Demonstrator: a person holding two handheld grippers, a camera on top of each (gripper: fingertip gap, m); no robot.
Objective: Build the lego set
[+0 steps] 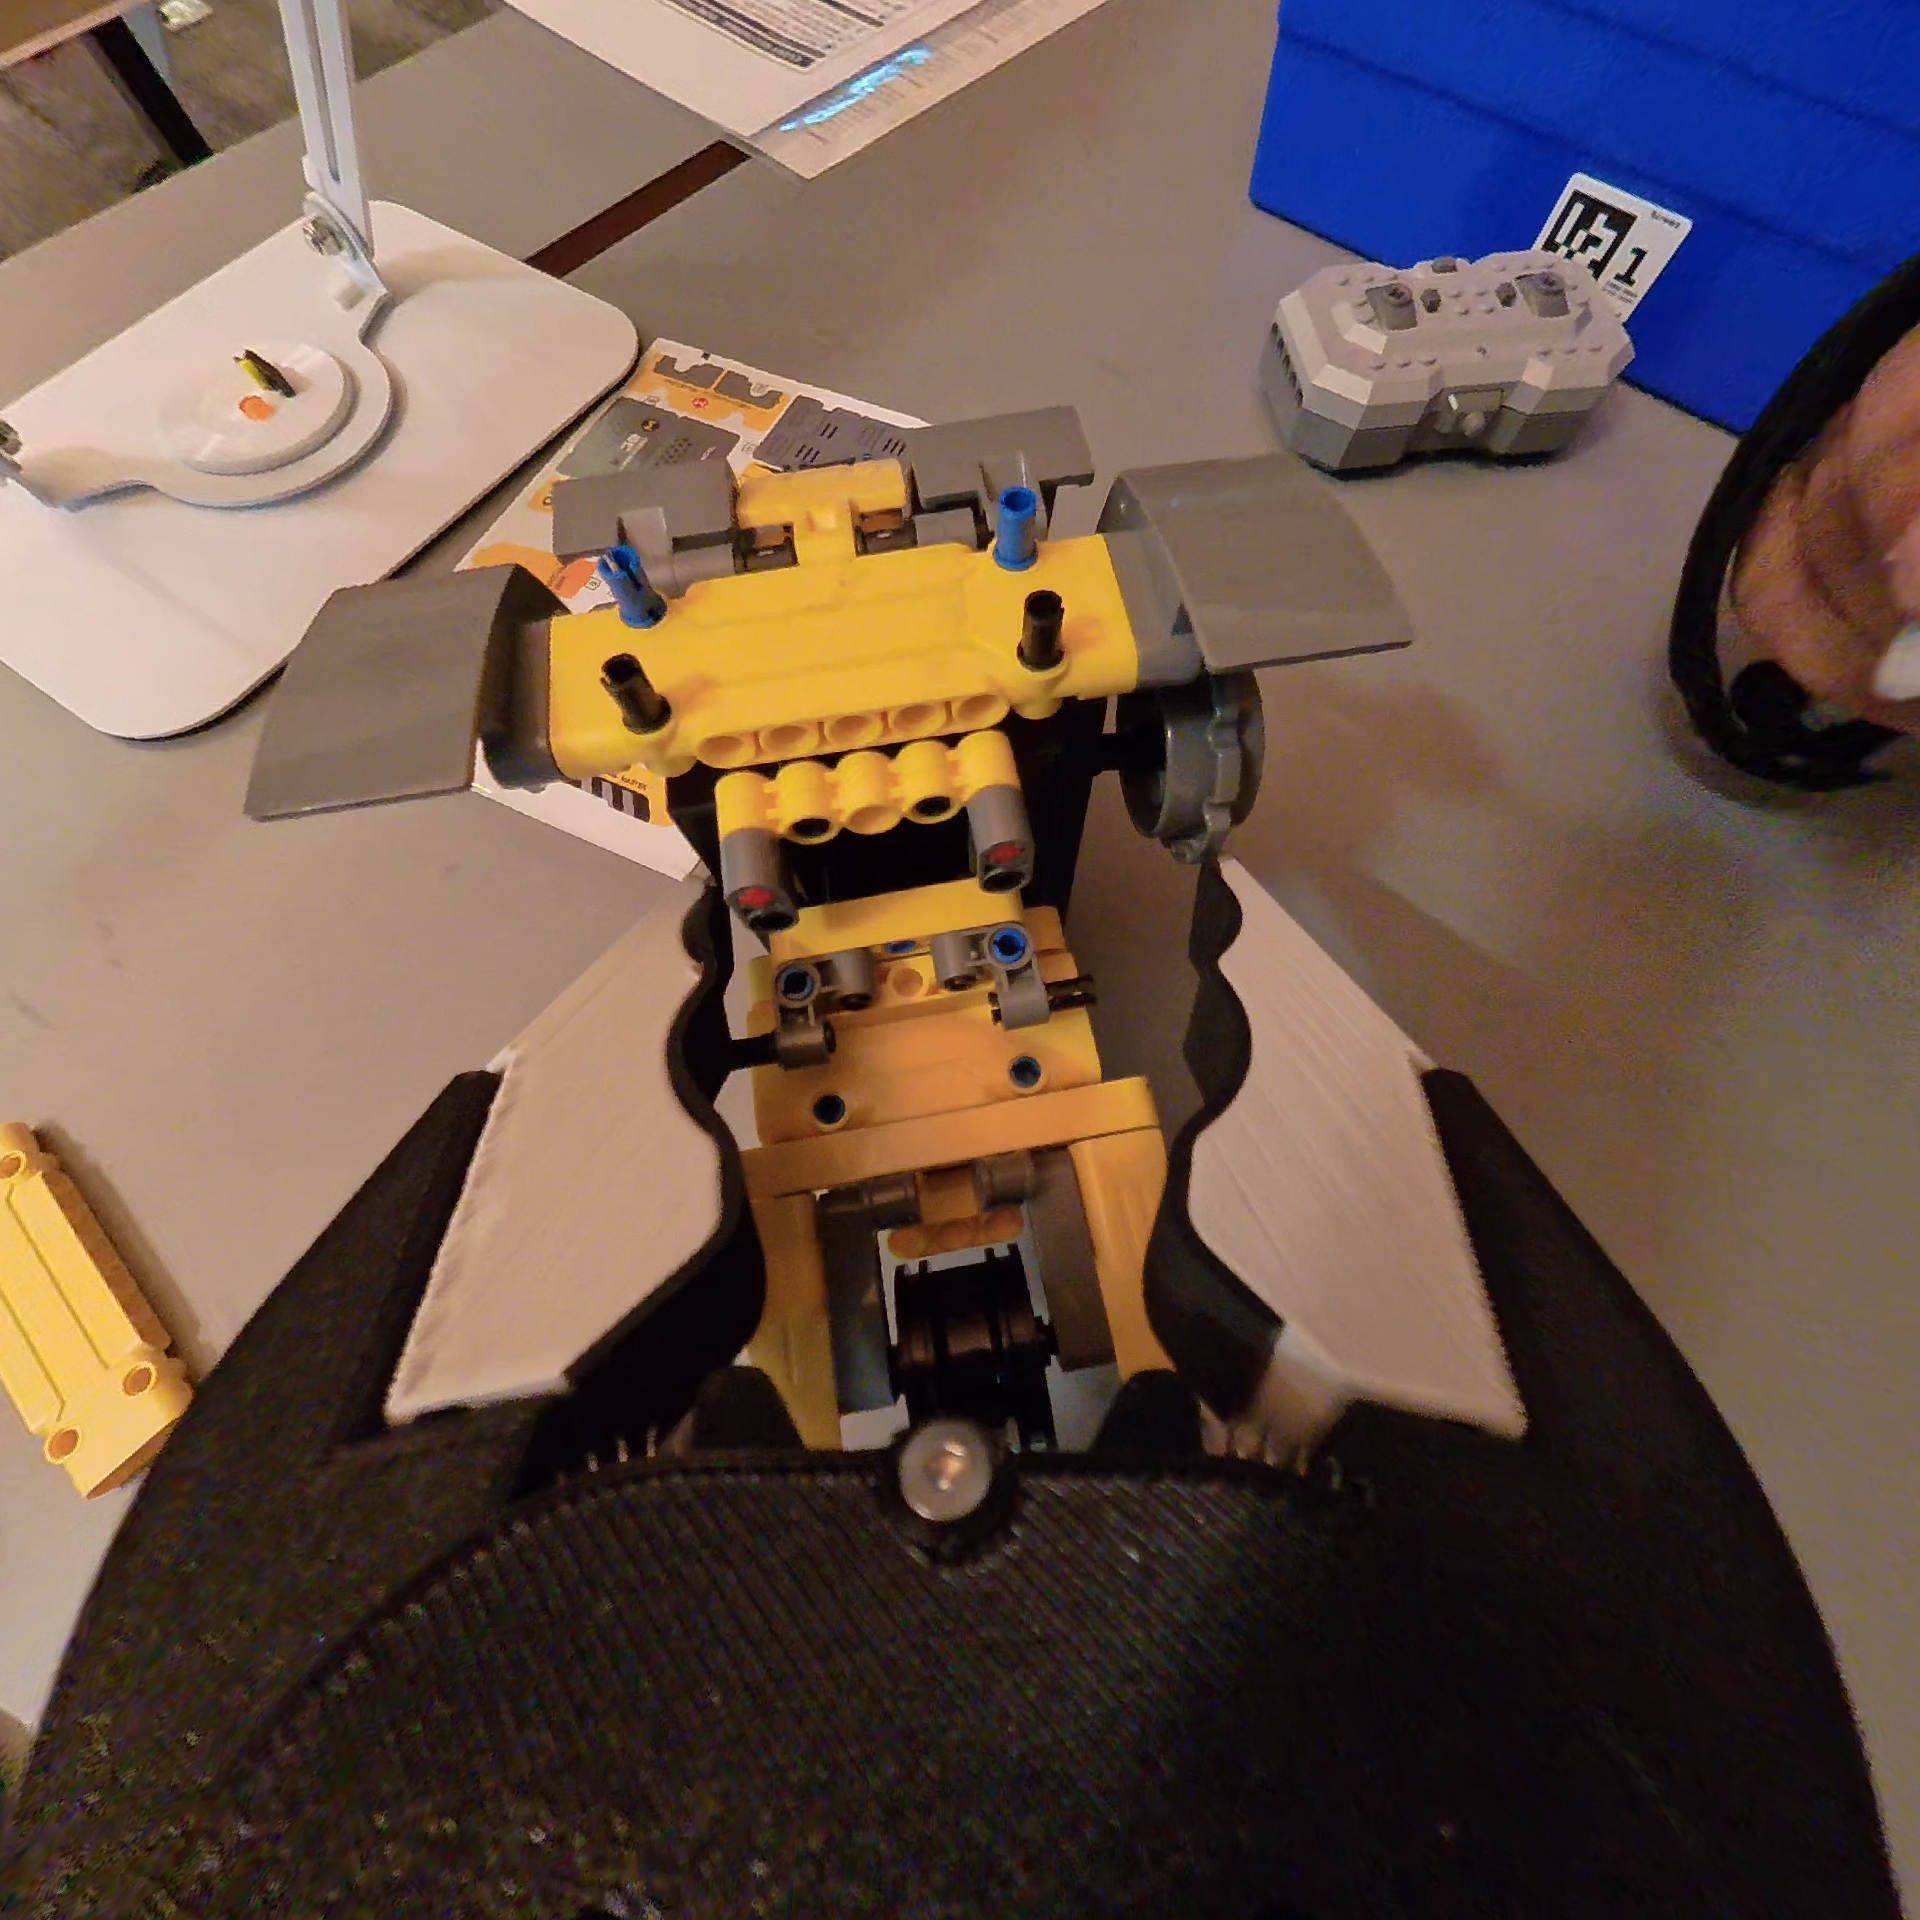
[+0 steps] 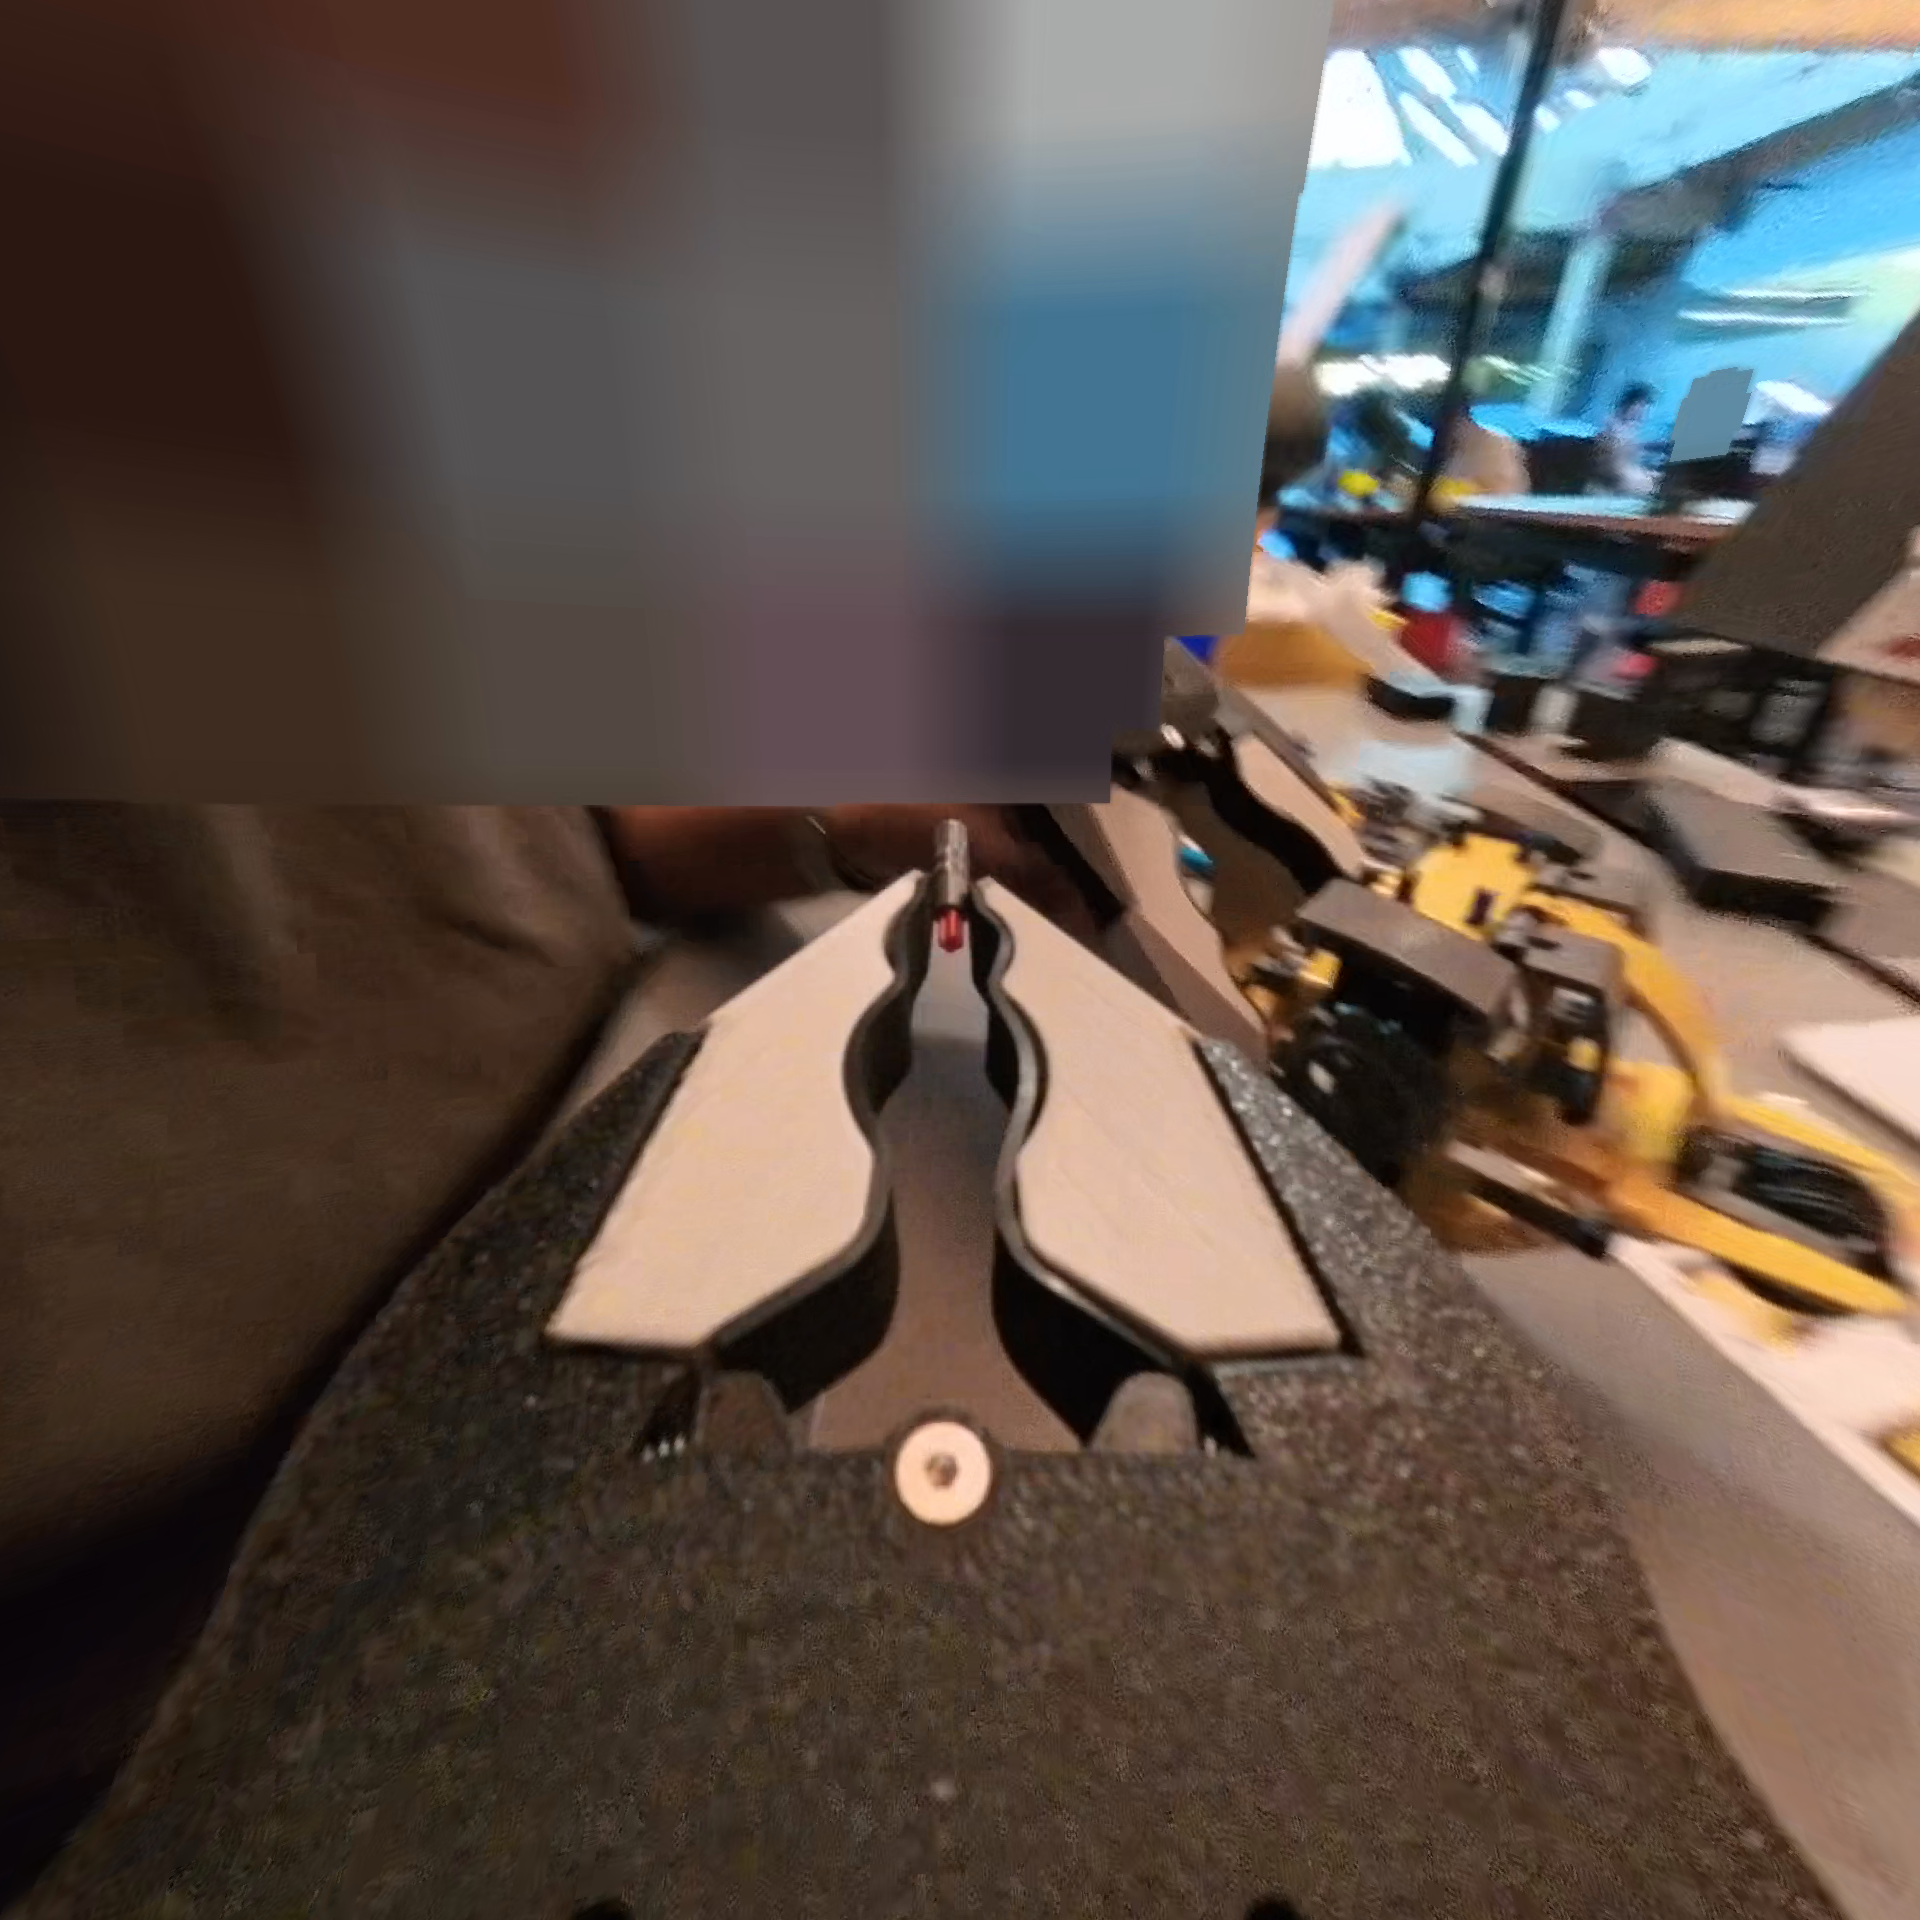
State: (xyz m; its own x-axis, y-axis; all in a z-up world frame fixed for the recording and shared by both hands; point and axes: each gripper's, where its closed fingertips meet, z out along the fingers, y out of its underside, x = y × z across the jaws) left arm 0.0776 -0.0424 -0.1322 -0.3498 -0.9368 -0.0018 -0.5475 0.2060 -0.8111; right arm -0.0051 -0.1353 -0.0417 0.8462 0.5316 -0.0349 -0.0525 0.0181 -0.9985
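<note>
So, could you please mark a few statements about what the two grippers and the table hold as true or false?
1. The left gripper grips the yellow model between its fingers. True.
2. The right gripper is empty. False: it pinches a small grey pin with a red end at its fingertips.
3. A grey controller sits on the table beside the blue bin. True.
4. The loose yellow beam is fixed to the model. False: it lies apart on the table, left of the gripper.
5. The white stand is left of the model. True.
</note>
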